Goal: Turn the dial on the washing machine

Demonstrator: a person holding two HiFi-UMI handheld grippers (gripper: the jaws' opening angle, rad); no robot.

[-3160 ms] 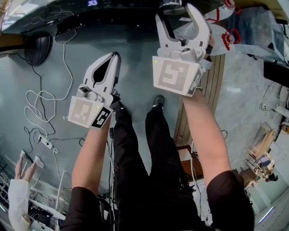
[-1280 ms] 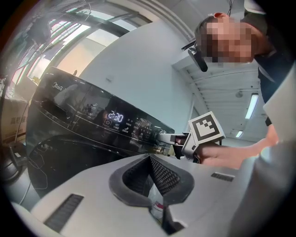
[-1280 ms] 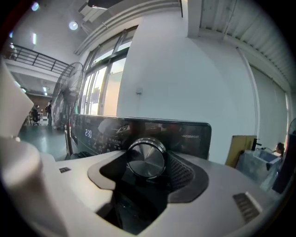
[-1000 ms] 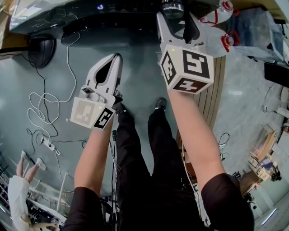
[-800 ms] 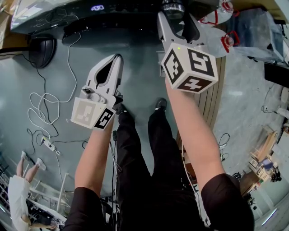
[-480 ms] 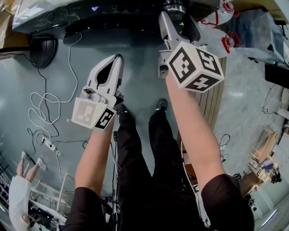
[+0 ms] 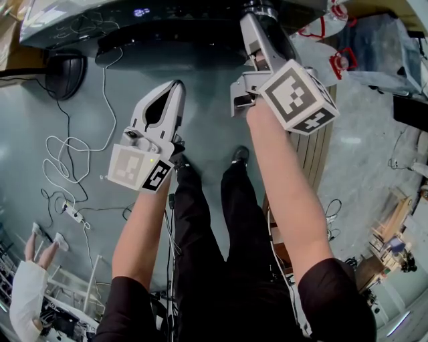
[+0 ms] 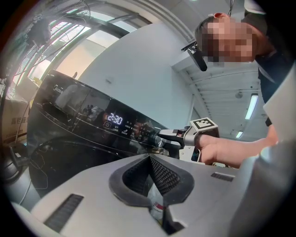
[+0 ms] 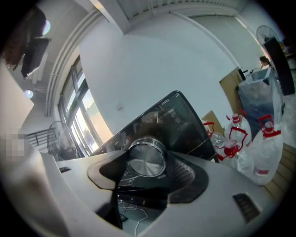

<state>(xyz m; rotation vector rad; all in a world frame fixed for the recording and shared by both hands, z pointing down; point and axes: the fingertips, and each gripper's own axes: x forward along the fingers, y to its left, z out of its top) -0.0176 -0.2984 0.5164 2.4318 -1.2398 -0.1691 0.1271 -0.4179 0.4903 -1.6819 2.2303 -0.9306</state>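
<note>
Gripping the dial at ctr of the right gripper view, the right gripper has both jaws clamped on the knob's rim, at the top edge of the head view on the washing machine. The left gripper hangs mid-frame, jaws pressed together w/ nothing held. The tilted marker cube suggests the turn is under way (how far, can't tell). Display is lit. Left to do, prob.: finish the turn, let go.

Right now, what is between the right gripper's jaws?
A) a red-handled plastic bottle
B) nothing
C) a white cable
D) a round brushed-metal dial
D: the right gripper view shows the round brushed-metal dial closely flanked on both sides by the jaws of the right gripper.
</note>
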